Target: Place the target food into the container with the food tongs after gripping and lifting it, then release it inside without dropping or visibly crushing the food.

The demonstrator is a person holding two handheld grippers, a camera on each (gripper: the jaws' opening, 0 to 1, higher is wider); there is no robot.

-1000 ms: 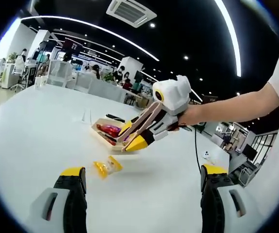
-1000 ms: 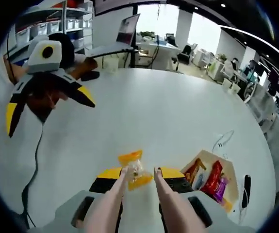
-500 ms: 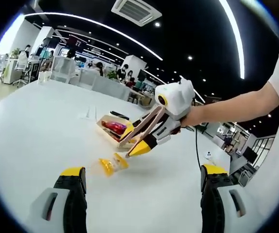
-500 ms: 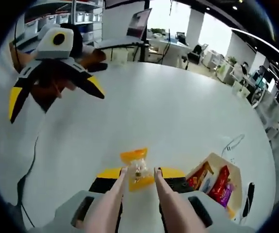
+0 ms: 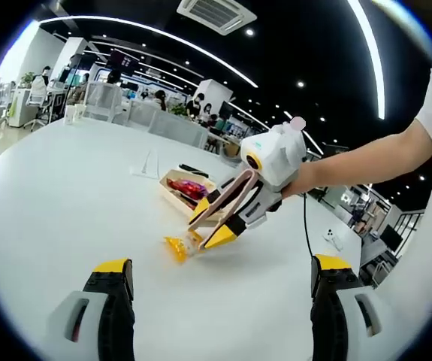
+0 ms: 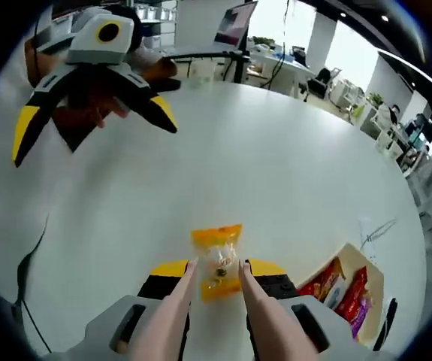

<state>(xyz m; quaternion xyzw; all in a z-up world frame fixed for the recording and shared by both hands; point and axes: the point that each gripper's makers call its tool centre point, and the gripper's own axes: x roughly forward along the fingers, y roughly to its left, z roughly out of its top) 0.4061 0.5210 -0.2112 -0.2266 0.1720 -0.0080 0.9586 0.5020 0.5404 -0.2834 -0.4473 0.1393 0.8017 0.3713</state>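
Overhead strip lights and office desks ring a broad white round table (image 5: pixel 58 195), which carries all the task items. From the left gripper view, the left gripper (image 5: pixel 223 301) shows its two yellow-tipped grey jaws spread wide apart at the bottom, holding nothing and hanging above bare tabletop. Beyond them the right gripper (image 5: pixel 216 229), carried in a person's hand, reaches in from the right with a pair of slim pinkish-beige food tongs (image 5: pixel 227 199) clamped between its jaws; the tong tips meet a small clear sweet packet with yellow-orange twisted ends (image 5: pixel 182 245) lying on the table. Just behind stands a shallow pale rectangular container (image 5: pixel 172 183) already holding red and purple wrapped snacks. From the right gripper view, the right gripper (image 6: pixel 216 272) is closed upon the tongs (image 6: pixel 174 312), whose two arms rise from the bottom and flank the sweet packet (image 6: pixel 218 259) on either side at its clear middle; whether the tips press it firmly I cannot tell. The container (image 6: pixel 372 280) sits off to the lower right, near the packet but apart from it, and the left gripper (image 6: pixel 88 71) hangs open at upper left. Judgement: the gripping step is in hand, with the packet not yet raised. Next should come a gentle squeeze, a clean lift, and a short carry to the container without crushing.
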